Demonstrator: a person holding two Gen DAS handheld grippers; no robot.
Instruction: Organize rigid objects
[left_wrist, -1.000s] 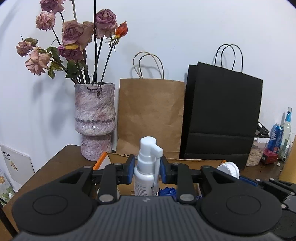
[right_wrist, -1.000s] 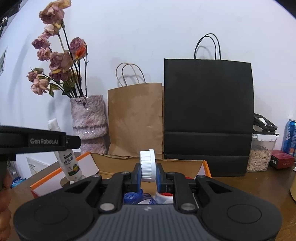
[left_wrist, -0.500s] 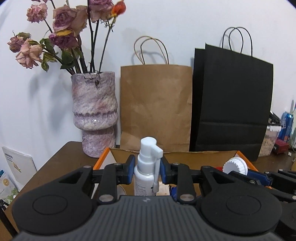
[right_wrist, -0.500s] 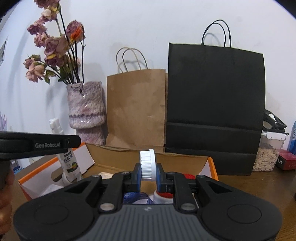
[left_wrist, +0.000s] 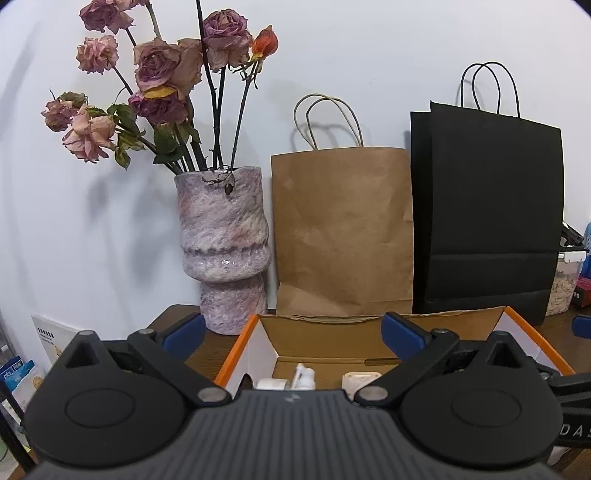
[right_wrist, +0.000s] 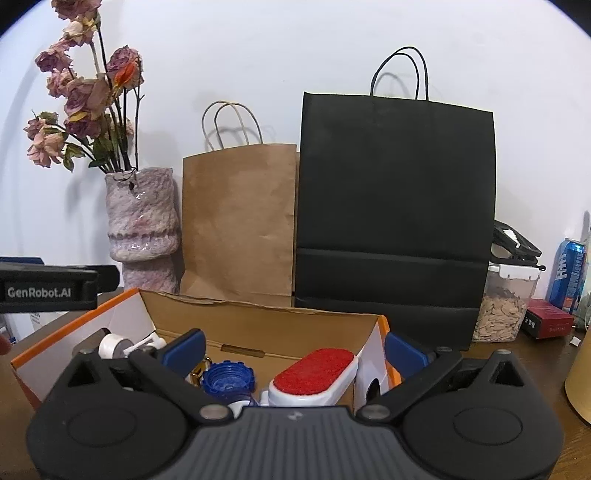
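Cardboard box, one, orange-rimmed, on wooden table. Inside: one white spray bottle lying at 9 o'clock, one blue cap, one red-faced lint brush at 3 o'clock. Left gripper and right gripper: jaws opening wide, nothing between. Behind box at 12 o'clock: two paper bags, one brown, one black; one vase of dried roses at 10 o'clock.

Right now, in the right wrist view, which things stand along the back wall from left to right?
Mottled pink ceramic vase of dried roses → brown paper bag → black paper bag → clear plastic tub of seeds → blue drink can.
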